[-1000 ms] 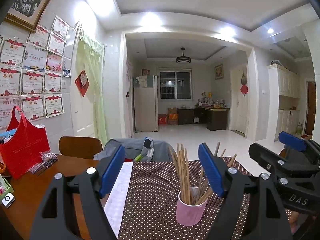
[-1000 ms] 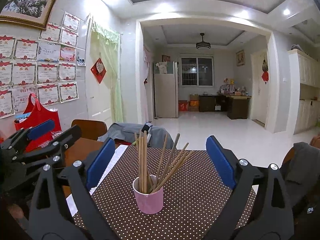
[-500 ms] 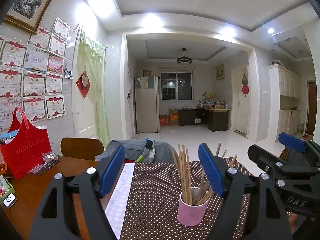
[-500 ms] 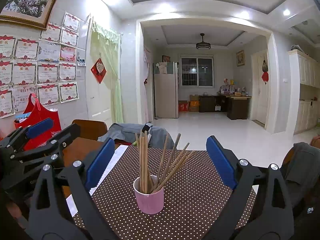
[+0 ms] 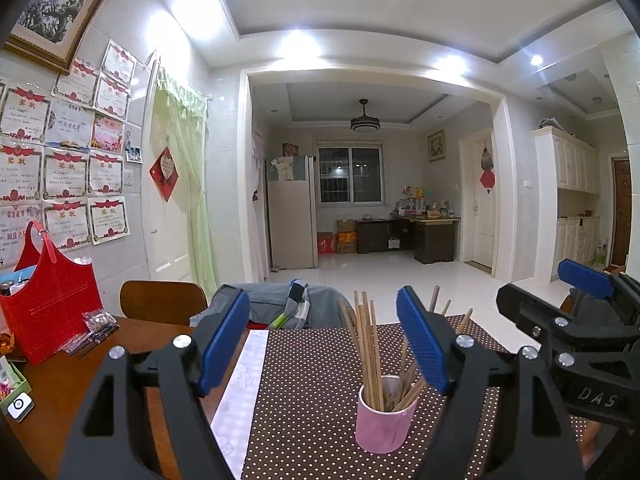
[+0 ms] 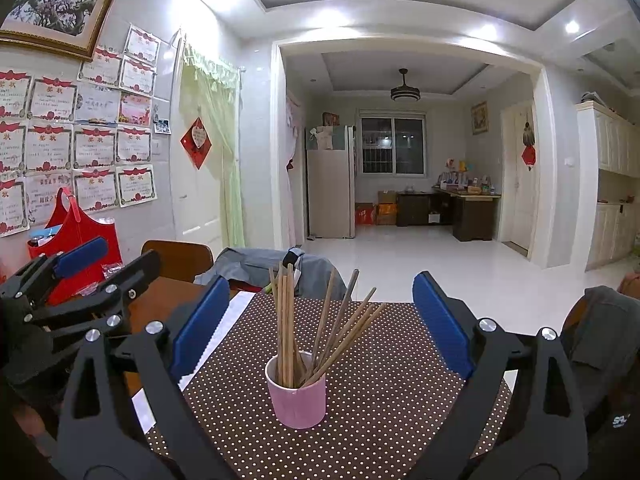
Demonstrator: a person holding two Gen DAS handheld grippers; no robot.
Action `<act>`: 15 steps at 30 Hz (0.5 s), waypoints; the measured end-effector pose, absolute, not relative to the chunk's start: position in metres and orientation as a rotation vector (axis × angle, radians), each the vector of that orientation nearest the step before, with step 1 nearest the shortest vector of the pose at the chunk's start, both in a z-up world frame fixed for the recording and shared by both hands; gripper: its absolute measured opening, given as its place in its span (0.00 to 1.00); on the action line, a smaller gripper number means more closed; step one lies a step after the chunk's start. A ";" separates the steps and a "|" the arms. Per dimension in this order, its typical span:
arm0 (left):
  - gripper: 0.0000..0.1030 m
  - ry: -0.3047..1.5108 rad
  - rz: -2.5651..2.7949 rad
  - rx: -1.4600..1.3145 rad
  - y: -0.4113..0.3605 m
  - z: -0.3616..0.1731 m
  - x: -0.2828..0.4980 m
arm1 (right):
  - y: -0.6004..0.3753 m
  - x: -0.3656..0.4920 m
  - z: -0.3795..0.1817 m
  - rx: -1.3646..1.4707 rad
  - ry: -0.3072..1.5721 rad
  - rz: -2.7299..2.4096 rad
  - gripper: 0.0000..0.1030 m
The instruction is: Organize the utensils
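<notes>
Lower ends of the chopsticks (image 6: 288, 328) hidden inside the cup (image 6: 297, 402). In the left view, right side of the bundle covered by a blue pad of the left tongs (image 5: 322, 346). Right tongs (image 5: 576, 320) cut off by the right edge there; gap not readable. Handles of both tongs cut off at the bottom edges. Print on the wall certificates (image 6: 96, 148) too small to read. Items on the far desk (image 6: 466, 188) too small to tell. Bag (image 5: 48, 300) contents mostly hidden. Table (image 5: 60, 384) near edge out of frame.
</notes>
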State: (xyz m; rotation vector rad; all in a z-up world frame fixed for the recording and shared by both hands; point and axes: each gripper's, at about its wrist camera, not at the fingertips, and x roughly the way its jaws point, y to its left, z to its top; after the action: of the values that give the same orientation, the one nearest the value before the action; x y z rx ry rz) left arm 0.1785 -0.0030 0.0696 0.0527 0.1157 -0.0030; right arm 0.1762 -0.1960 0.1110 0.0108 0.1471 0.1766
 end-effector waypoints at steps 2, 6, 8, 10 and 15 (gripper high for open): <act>0.73 0.115 -0.002 0.054 -0.003 0.070 0.179 | -0.196 0.176 0.110 0.012 0.149 0.176 0.89; 0.73 0.117 -0.002 0.053 -0.003 0.069 0.180 | -0.196 0.175 0.110 0.009 0.151 0.176 0.89; 0.73 0.117 -0.002 0.053 -0.003 0.070 0.180 | -0.195 0.175 0.110 0.008 0.151 0.175 0.89; 0.73 0.117 -0.004 0.052 -0.003 0.070 0.180 | -0.196 0.175 0.111 0.007 0.150 0.175 0.89; 0.73 0.117 -0.005 0.052 -0.003 0.070 0.180 | -0.196 0.175 0.111 0.007 0.151 0.174 0.89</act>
State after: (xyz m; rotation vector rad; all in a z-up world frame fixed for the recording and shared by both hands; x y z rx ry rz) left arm 0.1801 -0.0031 0.0696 0.0515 0.1174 -0.0047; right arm 0.1747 -0.1956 0.1107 0.0073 0.1514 0.1741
